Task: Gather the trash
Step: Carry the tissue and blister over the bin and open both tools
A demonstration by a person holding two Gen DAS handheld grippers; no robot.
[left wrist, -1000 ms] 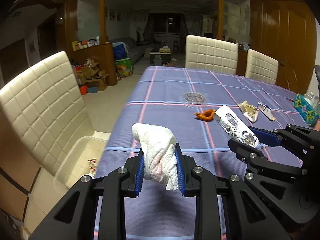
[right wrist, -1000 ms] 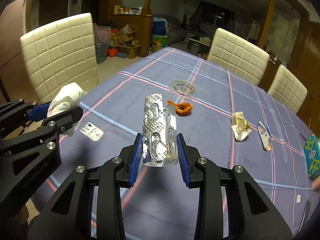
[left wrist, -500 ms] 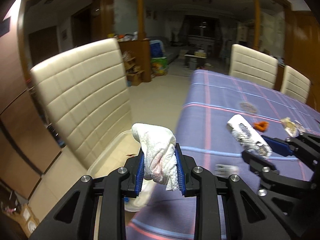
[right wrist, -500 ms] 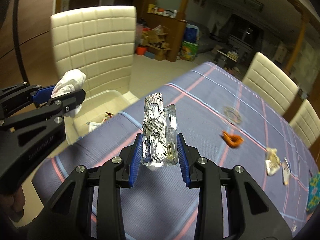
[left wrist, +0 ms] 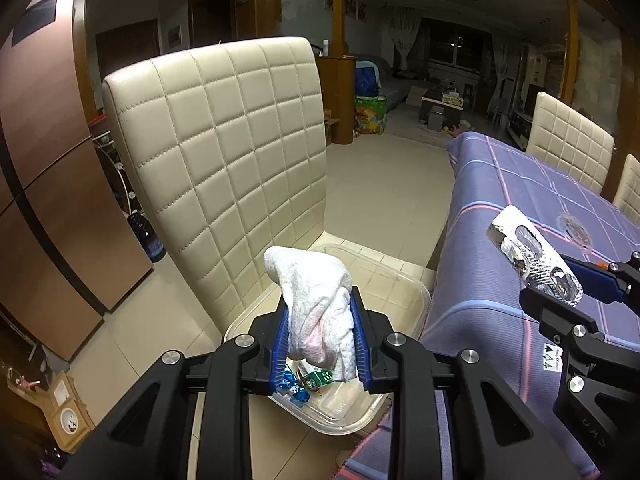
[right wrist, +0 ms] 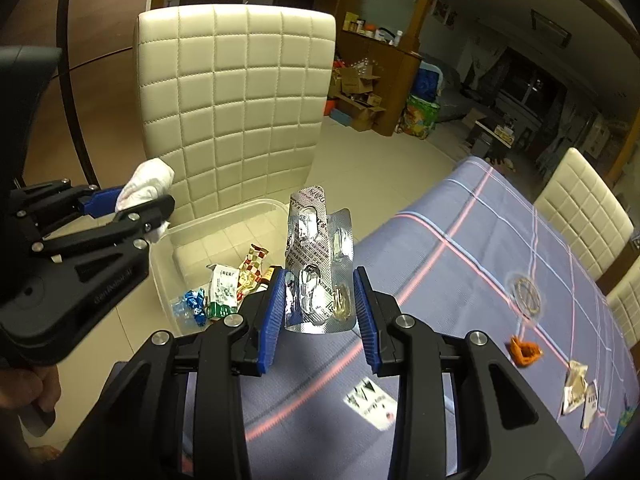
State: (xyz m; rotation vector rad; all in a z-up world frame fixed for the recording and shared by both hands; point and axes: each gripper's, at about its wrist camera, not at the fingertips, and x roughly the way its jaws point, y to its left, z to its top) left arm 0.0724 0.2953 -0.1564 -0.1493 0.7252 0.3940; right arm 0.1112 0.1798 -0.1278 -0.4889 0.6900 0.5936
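Two handheld grippers carry table litter over a clear plastic bin beside a cream quilted dining chair (left wrist: 224,168).

The left gripper (left wrist: 320,336) is clamped on a crumpled white paper tissue (left wrist: 316,308), above the near end of the clear plastic bin (left wrist: 404,280), which sits on the pale tiled floor between the chair and the edge of the table with the purple plaid cloth (right wrist: 460,248). The right gripper (right wrist: 316,312) pinches a silver foil blister pack (right wrist: 320,264) upright at the table's corner; its small print cannot be read. Sweet wrappers (right wrist: 228,288) already lie in the bin, their lettering too small to read. Orange peel (right wrist: 525,350) and more wrappers (right wrist: 576,388) lie farther along the table. Open floor stretches beyond the chair.
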